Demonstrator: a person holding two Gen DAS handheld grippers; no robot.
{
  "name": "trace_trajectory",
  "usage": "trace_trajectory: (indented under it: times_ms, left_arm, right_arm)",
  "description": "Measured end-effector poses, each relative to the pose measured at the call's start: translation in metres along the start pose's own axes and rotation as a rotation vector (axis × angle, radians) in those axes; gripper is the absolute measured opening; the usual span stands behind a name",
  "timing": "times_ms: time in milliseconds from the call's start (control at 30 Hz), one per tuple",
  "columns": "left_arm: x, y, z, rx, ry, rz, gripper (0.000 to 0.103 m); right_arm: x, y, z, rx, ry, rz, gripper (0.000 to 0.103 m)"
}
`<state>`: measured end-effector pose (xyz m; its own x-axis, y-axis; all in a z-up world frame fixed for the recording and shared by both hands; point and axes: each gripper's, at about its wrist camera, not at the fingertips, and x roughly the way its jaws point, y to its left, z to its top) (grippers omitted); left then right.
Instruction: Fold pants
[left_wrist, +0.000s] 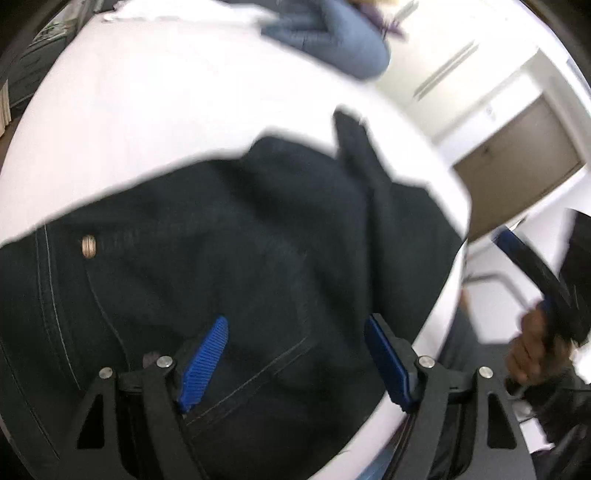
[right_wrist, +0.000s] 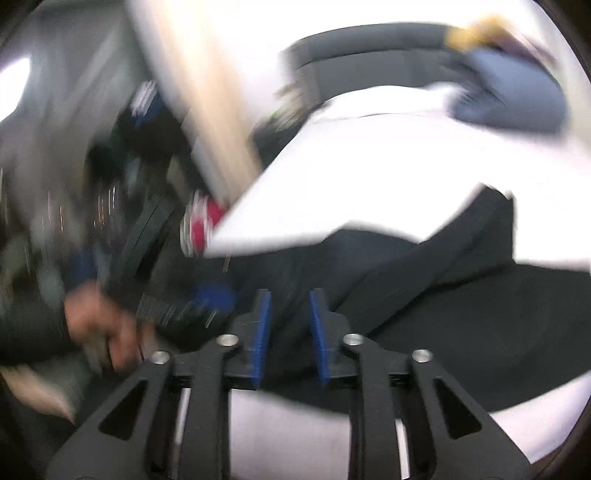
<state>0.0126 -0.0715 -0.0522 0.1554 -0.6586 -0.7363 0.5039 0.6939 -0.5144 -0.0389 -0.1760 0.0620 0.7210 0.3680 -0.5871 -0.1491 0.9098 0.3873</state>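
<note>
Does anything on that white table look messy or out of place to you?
The dark pants lie bunched rather than flat, and one narrow flap sticks out askew toward the table's far edge. A blue-grey garment sits heaped at the far end. Both views are blurred, so finer detail is unclear.

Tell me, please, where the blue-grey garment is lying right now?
The blue-grey garment lies at the far edge of the white surface, beyond the dark pants; it shows top centre in the left wrist view, top right in the right.

Dark pants (left_wrist: 258, 229) lie bunched on the white desk (left_wrist: 147, 110) beneath the left gripper (left_wrist: 295, 332), whose blue fingers (left_wrist: 203, 362) stand wide apart, gripping nothing.
</note>
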Motion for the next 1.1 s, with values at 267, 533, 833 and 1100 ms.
trace_trajectory:
  times_ms: [267, 533, 833, 1100]
  left_arm:
    - [0.010, 0.031, 0.013, -0.223, -0.103, -0.052, 0.099]
    - [0.032, 0.030, 0.006, -0.281, -0.144, -0.025, 0.103]
    - [0.033, 0.037, 0.006, -0.294, -0.128, -0.033, 0.103]
    - [0.039, 0.032, 0.011, -0.284, -0.126, -0.027, 0.103]
  right_arm:
    - [0.024, -0.202, 0.107, 0.613, -0.178, 0.029, 0.095]
    - [0.113, -0.335, 0.118, 0.895, -0.032, -0.080, 0.073]
    - [0.173, -0.382, 0.106, 0.961, 0.026, -0.092, 0.068]
    - [0.210, -0.372, 0.110, 0.897, 0.065, -0.112, 0.026]
